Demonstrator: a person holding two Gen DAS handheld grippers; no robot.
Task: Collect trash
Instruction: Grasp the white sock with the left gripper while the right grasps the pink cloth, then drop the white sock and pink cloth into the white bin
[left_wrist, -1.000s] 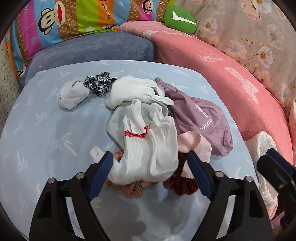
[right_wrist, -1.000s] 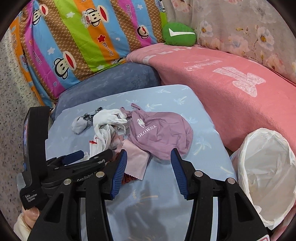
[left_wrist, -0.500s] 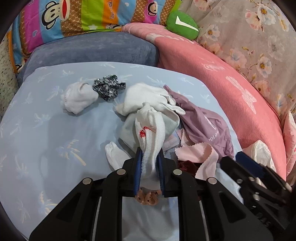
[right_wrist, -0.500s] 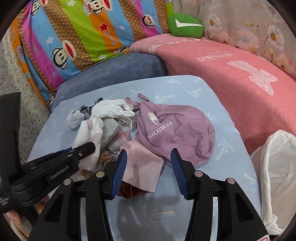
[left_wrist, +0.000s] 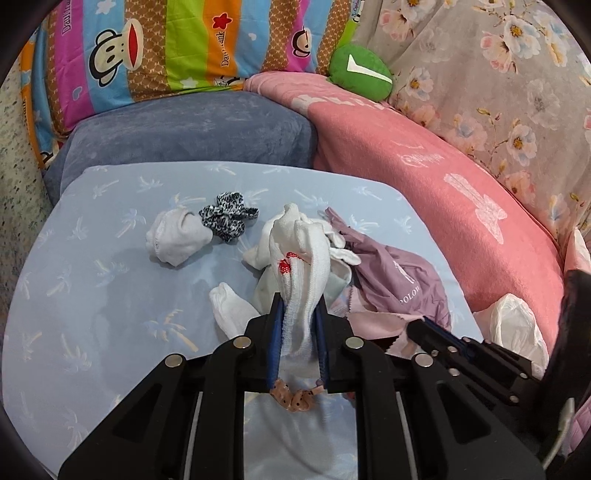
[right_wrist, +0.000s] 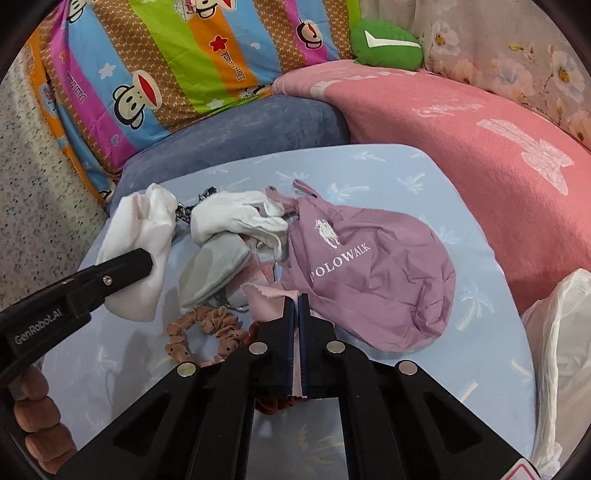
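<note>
My left gripper (left_wrist: 297, 325) is shut on a white sock with a red band (left_wrist: 301, 280) and holds it lifted off the light blue surface (left_wrist: 92, 295); it also shows in the right wrist view (right_wrist: 136, 254). My right gripper (right_wrist: 296, 314) is shut on a pink cloth (right_wrist: 271, 299) lying beside a purple drawstring bag (right_wrist: 369, 280). A white plastic trash bag (right_wrist: 561, 354) stands open at the right edge. White socks (right_wrist: 236, 218), a grey sock (right_wrist: 214, 273) and a brown scrunchie (right_wrist: 207, 325) lie in a pile.
A small white sock (left_wrist: 177, 240) and a black-and-white scrunchie (left_wrist: 227, 218) lie to the left. A blue cushion (left_wrist: 184, 136), a pink blanket (left_wrist: 443, 177), a monkey-print pillow (left_wrist: 166, 48) and a green plush (left_wrist: 360, 72) border the surface.
My left gripper closed on the white sock and lifted it. My right gripper moved forward and closed on the pink cloth.
</note>
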